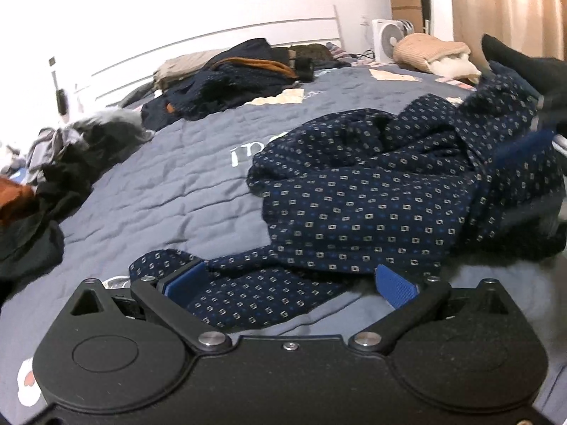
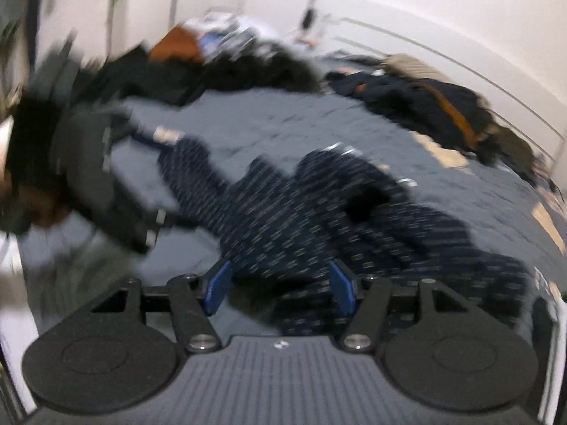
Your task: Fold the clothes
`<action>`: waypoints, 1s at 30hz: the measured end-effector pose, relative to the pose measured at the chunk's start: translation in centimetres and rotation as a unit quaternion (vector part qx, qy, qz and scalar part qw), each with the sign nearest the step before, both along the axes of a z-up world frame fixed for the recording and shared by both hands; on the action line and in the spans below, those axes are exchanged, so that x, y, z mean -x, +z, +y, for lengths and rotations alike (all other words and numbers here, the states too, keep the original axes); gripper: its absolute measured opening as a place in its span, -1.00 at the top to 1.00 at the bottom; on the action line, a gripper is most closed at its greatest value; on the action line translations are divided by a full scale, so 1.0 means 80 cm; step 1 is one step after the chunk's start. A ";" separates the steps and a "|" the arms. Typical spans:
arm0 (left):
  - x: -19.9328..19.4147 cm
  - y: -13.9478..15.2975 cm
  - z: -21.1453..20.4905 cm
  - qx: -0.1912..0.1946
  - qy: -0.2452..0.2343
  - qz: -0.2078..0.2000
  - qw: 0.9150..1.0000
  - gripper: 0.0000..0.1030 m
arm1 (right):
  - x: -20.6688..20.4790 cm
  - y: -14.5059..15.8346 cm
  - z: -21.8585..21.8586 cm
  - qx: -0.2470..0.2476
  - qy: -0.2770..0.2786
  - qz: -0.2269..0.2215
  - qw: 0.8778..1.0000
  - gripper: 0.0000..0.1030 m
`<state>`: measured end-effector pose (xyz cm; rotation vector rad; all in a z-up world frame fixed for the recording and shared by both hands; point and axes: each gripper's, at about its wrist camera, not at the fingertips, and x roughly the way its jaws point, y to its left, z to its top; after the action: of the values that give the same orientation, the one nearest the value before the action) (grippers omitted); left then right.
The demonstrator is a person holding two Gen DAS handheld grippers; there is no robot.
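While spread on the bed (image 1: 149, 191) — patterned shirt (image 1: 354, 212) between parted jaws.

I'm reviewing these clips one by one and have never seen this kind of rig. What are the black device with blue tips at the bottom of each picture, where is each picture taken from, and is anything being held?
There is no robot here: a person holds a hand-operated two-finger gripper in each hand, and each carries a wide-angle camera looking along its fingers. One picture is from the left gripper, the other from the right gripper; the blue tips are the finger pads.

Both look at a bed with a grey quilt. A navy patterned shirt lies crumpled on it, with piles of other clothes further back.

Both grippers stand open with shirt fabric between the pads, but nothing is clamped. The right picture is blurred.
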<state>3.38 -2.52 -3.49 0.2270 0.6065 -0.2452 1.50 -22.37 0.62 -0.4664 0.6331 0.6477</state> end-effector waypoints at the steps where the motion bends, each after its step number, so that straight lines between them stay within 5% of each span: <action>1: -0.001 0.001 0.003 0.004 0.003 0.002 1.000 -1.00 | 0.000 -0.009 0.008 0.012 0.009 -0.002 1.000 -0.17; 19: -0.005 0.006 0.031 0.042 0.037 0.021 0.998 -1.00 | 0.005 -0.071 0.065 0.147 0.091 -0.099 0.980 -0.17; 30: -0.004 0.010 0.043 0.051 0.044 0.024 0.997 -1.00 | -0.001 -0.088 0.073 0.185 0.092 -0.105 0.973 -0.02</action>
<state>3.67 0.93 -2.72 0.0954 0.6475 -0.1959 1.59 -16.55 -6.44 -0.9388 0.5133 0.6461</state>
